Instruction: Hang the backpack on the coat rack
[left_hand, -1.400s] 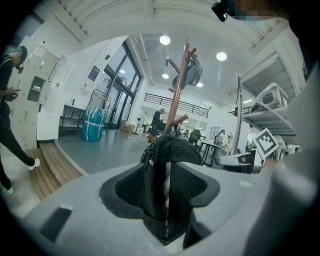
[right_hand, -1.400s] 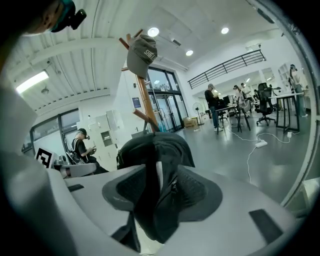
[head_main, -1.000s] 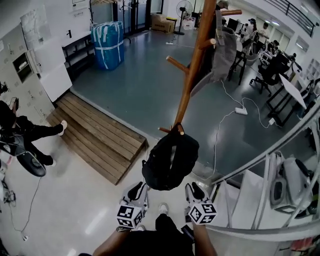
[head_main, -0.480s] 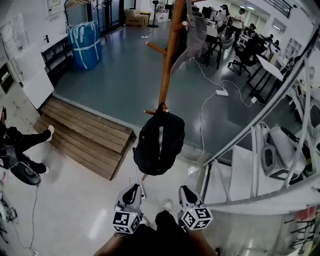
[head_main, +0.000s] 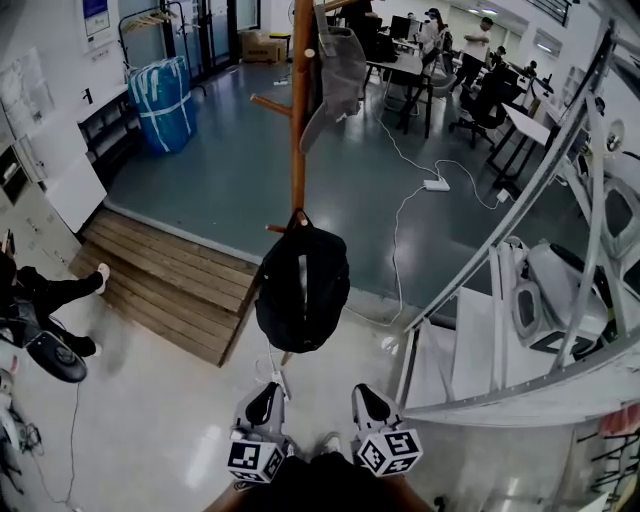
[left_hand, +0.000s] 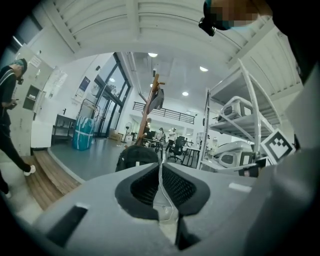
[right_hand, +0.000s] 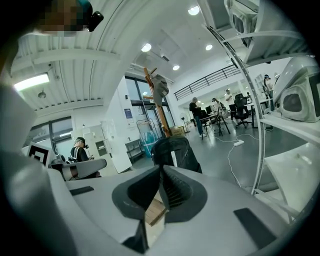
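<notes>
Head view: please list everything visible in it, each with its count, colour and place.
coat rack: one, brown wood, centre
backpack: one, black, hanging from a low peg of the coat rack
garment: one, grey, on an upper peg
wrapped bundle: one, blue, far left
wooden ramp: one, brown, left of the backpack
power strip: one, white, right of the coat rack
shelving: one, pale metal, right side
person: one, dark clothes, seated at left edge
left gripper: one, grey, bottom, shut, empty
right gripper: one, grey, bottom, jaws have just been closing, nothing between them
</notes>
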